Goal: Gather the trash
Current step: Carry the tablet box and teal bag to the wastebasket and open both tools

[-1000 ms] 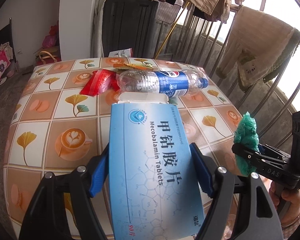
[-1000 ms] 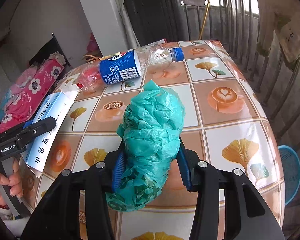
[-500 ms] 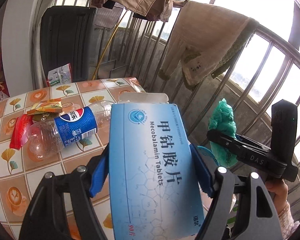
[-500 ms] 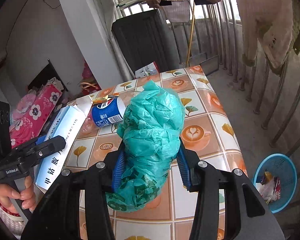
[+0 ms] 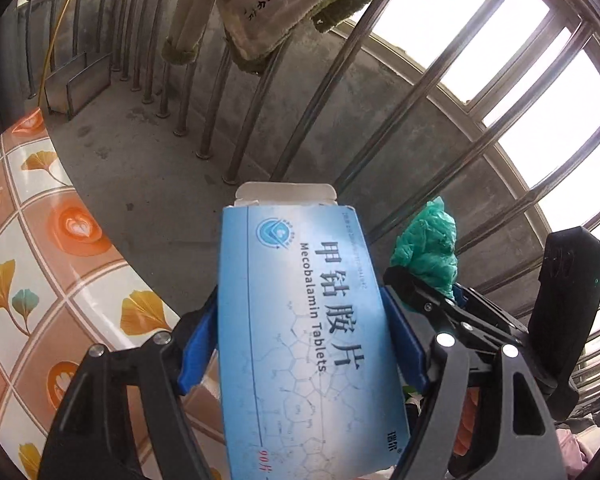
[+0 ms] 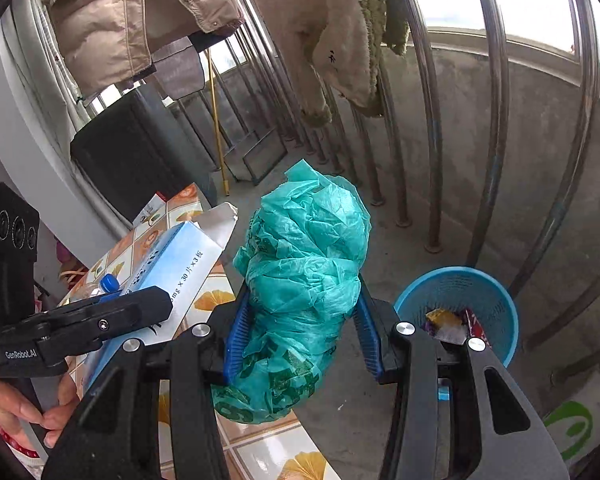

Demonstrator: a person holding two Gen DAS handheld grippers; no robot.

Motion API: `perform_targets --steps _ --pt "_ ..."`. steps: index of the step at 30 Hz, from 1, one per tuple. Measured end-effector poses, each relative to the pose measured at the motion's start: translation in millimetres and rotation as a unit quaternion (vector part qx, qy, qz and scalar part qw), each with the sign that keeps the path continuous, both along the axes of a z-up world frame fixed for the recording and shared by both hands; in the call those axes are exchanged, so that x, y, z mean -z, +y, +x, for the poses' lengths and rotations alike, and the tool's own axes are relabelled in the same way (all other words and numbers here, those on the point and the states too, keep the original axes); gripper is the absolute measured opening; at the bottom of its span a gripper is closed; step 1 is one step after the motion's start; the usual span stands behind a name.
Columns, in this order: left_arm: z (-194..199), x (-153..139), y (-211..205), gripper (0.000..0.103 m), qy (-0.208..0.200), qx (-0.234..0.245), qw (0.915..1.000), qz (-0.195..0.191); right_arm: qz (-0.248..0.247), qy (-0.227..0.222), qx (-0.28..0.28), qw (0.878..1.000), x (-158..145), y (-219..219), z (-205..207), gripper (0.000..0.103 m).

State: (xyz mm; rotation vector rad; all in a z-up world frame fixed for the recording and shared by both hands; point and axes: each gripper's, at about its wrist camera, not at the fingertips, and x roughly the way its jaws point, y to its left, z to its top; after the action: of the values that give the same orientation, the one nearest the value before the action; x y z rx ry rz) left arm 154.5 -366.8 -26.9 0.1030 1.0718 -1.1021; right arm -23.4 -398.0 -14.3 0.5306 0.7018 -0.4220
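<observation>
Blue cardboard fills the left wrist view: we see the left claw [image 5: 300, 332] clamped on a medicine box [image 5: 300, 340], its blue pads [image 5: 198, 344] pressing both long sides, the open white flap pointing away from us; the box hangs over the edge of the tabletop [image 5: 40, 280] — a tiled cloth with ginkgo leaves and coffee cups — and over the bare concrete floor [image 5: 148, 168]; to the right we see the right claw [image 5: 440, 300] from the side, gripping a crumpled green plastic bag [image 5: 428, 248]; steel railing bars [image 5: 340, 80] curve behind, with a beige garment [image 5: 260, 12] draped above them.

In the right wrist view the right claw [image 6: 300, 344] is closed on the green plastic bag [image 6: 300, 292], which bulges up and out between the blue pads [image 6: 236, 340]; below and to the right a blue basket [image 6: 460, 284] stands on the floor just beside the railing, with some wrappers [image 6: 448, 320] already inside; the bag is held near it, not above it as far as we can tell; on the left the left claw [image 6: 132, 316], a hand [image 6: 24, 404] on its handle, carries the medicine box [image 6: 180, 256] over the tabletop edge [image 6: 260, 452]; a bottle's blue cap [image 6: 109, 282] peeks out behind the box — the rest is hidden.
</observation>
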Motion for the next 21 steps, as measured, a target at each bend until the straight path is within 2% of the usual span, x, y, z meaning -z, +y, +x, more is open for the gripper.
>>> perform_targets --steps 5,9,13,16,17,18,21 --pt "-5 37 -84 0.074 0.034 0.042 0.9974 0.048 0.04 0.034 0.063 0.997 42 -51 -8 0.044" --pt "-5 61 -130 0.077 0.038 0.061 0.9942 0.081 0.071 0.047 0.101 0.991 72 -83 -12 0.044" --pt "-4 86 -157 0.086 0.044 0.065 0.9915 0.104 0.093 0.068 0.139 0.984 109 -109 -17 0.047" --pt "-4 105 -168 0.086 0.07 0.061 0.9891 0.115 0.119 0.095 0.17 0.974 146 -129 -24 0.062" --pt "-4 108 -167 0.086 0.078 0.056 0.9887 0.115 0.126 0.109 0.183 0.969 157 -134 -29 0.067" --pt "-2 108 -162 0.086 0.085 0.054 0.9887 0.111 0.132 0.117 0.191 0.966 164 -136 -33 0.067" --pt "-3 99 -147 0.086 0.086 0.056 0.9901 0.095 0.128 0.117 0.198 0.965 166 -136 -44 0.067"
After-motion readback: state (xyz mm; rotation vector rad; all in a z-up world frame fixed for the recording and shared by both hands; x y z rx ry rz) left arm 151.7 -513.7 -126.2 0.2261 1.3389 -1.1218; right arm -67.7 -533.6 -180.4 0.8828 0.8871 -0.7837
